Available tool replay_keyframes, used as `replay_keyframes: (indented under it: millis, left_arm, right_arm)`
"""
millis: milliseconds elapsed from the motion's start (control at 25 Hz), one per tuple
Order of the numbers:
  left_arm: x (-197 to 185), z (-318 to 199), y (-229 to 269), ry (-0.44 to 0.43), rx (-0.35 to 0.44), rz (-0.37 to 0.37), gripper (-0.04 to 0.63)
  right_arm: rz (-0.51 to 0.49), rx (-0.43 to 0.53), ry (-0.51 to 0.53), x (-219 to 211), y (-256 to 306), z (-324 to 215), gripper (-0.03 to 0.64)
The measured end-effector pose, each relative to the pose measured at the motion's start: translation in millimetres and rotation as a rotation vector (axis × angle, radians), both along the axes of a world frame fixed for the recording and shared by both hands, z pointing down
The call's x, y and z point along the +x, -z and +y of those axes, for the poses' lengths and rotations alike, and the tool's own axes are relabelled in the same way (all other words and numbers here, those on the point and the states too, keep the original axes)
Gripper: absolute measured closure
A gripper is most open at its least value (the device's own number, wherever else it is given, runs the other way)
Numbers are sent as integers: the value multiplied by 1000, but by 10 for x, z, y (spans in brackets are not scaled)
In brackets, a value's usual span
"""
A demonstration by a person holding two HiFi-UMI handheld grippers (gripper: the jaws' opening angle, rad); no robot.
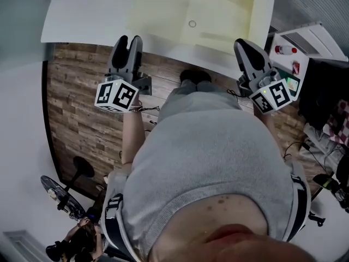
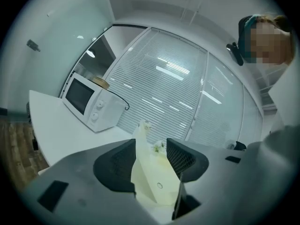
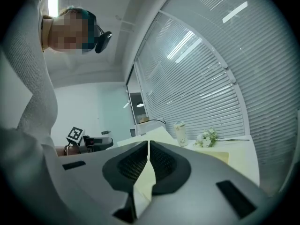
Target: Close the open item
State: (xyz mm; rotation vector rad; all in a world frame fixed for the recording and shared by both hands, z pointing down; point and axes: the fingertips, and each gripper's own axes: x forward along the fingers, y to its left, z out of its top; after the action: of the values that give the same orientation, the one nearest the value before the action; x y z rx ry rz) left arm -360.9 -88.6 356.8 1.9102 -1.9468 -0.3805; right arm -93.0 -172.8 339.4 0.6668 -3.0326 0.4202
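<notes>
**On the white table: folder spread open, left jaws wide, right jaws pinched**

On the white table (image 1: 82, 21), at 12 o'clock from the person, lies the pale yellow folder (image 1: 218, 10). It is spread open in two halves, with a snap stud (image 1: 192, 23) near the line between them.

The left gripper (image 1: 128, 39) sits at 10 o'clock, at the table's near edge, with its tips by the folder's near left corner. Its jaws stand well apart. The folder's sheet shows in the gap, the pads do not press it, and nothing is held.

The right gripper (image 1: 244, 45) sits at 1 o'clock, by the folder's near right corner. Its jaws are almost together, leaving a thin slit with a pale folder edge in it, which looks pinched.

In the left gripper view a microwave (image 2: 86, 102) stands on the table at 10 o'clock from the jaws. Its door is shut and its window dark.

In the right gripper view a bottle (image 3: 180, 133) stands upright at 1 o'clock past the jaws. Flowers (image 3: 206, 138) lie just beside it at its 3 o'clock.
</notes>
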Motion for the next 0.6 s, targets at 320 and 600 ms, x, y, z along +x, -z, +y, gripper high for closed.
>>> replay_keyframes:
  millis: [320,600]
  left_arm:
    - [-214,-126,-283,72,-62,88,387]
    - [-243,-300,-381,72,-92,93,387]
  right_arm:
    - [8,-5,-30,135,-47,-24,548]
    - [14,-18,-76,303,-113,-76,548]
